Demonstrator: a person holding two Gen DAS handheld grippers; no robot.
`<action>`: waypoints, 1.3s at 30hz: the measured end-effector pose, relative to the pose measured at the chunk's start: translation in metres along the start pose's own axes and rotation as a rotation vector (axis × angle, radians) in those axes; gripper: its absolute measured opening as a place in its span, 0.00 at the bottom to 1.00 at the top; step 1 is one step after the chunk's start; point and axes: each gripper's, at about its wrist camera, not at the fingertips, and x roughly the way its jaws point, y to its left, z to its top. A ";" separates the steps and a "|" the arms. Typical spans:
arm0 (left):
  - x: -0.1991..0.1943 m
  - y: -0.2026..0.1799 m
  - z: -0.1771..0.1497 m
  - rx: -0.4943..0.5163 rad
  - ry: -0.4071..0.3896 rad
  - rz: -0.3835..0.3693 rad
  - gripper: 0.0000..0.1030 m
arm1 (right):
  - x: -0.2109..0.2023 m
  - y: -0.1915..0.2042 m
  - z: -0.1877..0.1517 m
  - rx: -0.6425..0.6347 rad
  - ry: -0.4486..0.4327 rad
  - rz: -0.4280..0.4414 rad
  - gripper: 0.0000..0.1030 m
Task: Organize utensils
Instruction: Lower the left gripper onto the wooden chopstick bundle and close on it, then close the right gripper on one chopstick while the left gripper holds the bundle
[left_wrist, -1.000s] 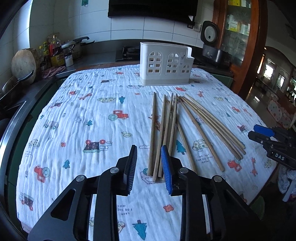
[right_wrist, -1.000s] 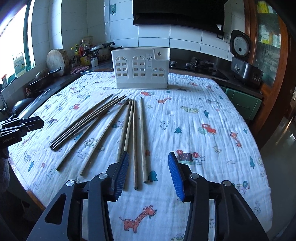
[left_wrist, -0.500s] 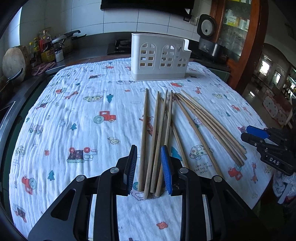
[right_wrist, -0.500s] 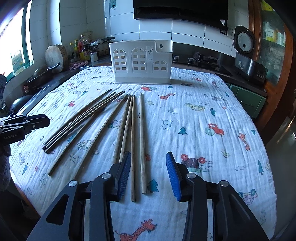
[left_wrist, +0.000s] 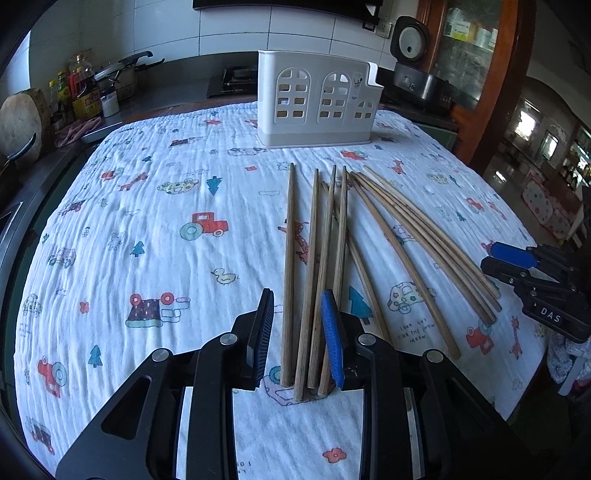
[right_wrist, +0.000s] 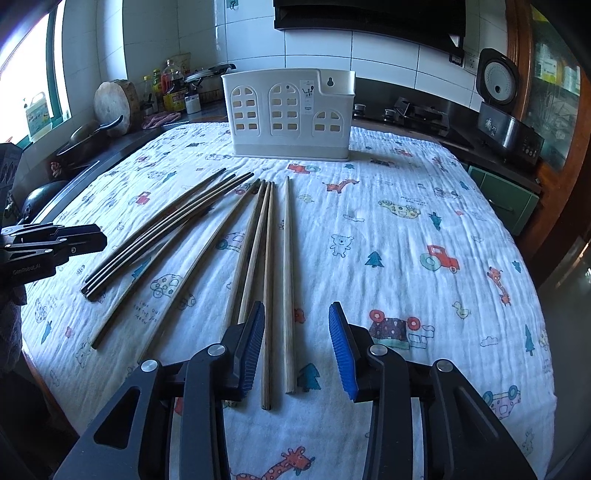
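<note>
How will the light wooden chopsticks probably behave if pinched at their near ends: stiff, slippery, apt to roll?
The chopsticks look like thin, straight wood: probably stiff and light. They lie loose side by side, so pinching several may let one slip out. On the wrinkled cloth, a pushed one would likely drag, not roll far.

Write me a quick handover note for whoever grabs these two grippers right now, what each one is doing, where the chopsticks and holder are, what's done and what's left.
Left gripper: jaws partly open, straddling the near ends of several light chopsticks; no grip visible.
Right gripper: open, two chopstick ends between its fingers, not pinched.
Things: all chopsticks lie loose on the printed cloth, a darker bundle fanned off to one side. The white holder stands upright at the far end; nothing shows above its rim.
Done: nothing sorted yet.
Left: probably close on a set, lift, drop it in the holder, repeat.
</note>
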 end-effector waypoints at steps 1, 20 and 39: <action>0.001 0.000 0.000 0.004 0.001 -0.001 0.26 | 0.001 0.000 0.000 -0.001 0.003 0.003 0.33; 0.030 0.008 0.009 -0.002 0.066 -0.018 0.10 | 0.018 0.002 0.006 -0.021 0.032 0.026 0.25; 0.041 0.009 0.011 0.005 0.114 -0.020 0.10 | 0.026 0.001 0.013 -0.030 0.039 0.034 0.25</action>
